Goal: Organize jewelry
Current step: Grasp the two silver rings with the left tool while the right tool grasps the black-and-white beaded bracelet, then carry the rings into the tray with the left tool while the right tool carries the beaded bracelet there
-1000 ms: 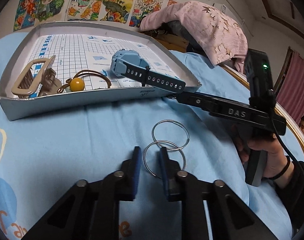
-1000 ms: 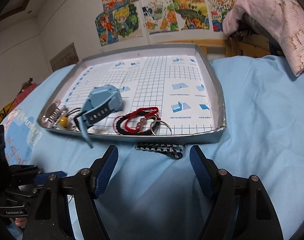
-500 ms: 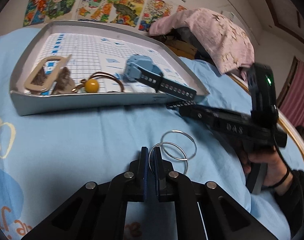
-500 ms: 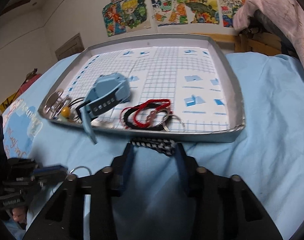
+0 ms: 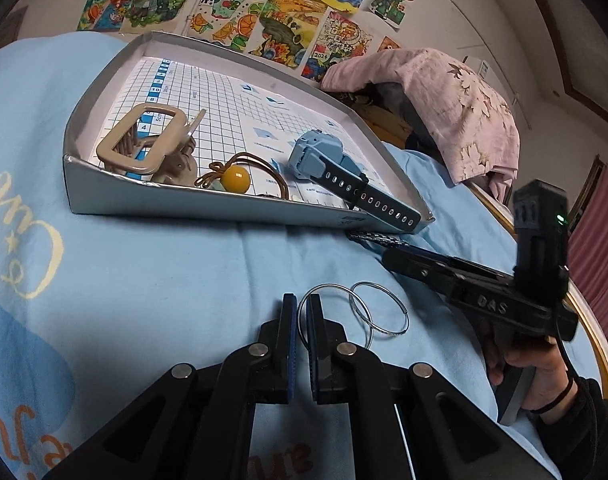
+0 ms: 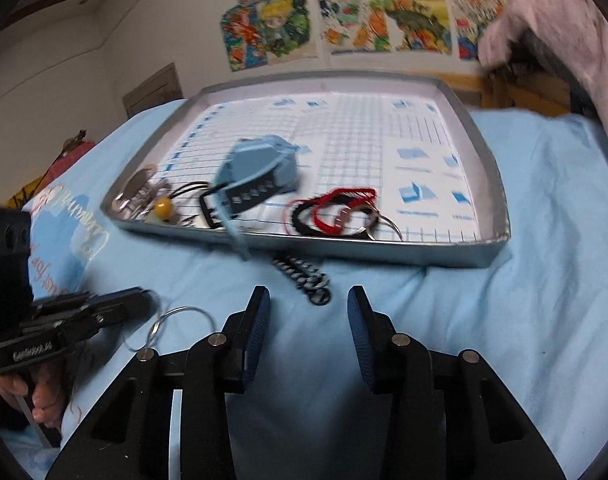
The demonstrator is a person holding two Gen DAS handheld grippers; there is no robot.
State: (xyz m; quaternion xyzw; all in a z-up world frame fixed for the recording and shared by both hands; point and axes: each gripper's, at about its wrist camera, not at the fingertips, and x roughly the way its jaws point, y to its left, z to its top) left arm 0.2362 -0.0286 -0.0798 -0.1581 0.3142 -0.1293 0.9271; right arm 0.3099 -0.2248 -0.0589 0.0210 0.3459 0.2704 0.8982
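Note:
Two linked silver rings lie on the blue bedsheet. My left gripper (image 5: pixel 301 316) is shut on the wire of the near ring (image 5: pixel 329 287); the far ring (image 5: pixel 380 309) lies flat beside it. A black-and-white chain bracelet (image 6: pixel 302 276) lies slantwise in front of the silver tray (image 6: pixel 384 250). Its near end sits between the fingertips of my right gripper (image 6: pixel 309 307), whose jaws stand apart with neither pad touching it. The right wrist view is blurred. The tray holds a blue watch (image 5: pixel 320 156), a beige hair claw (image 5: pixel 144 144), a yellow-bead hair tie (image 5: pixel 234 179) and red and black bracelets (image 6: pixel 336 208).
The watch strap (image 5: pixel 384 204) hangs over the tray's front wall (image 5: pixel 184 204). A pink cloth (image 5: pixel 444 100) is piled behind the tray to the right. Drawings cover the wall behind. A person's hand (image 5: pixel 536 364) holds the right tool.
My left jaws closed onto the near ring and the left view rolled a little. My right jaws narrowed around the chain, which turned from lying along the tray wall to slanting toward the gripper.

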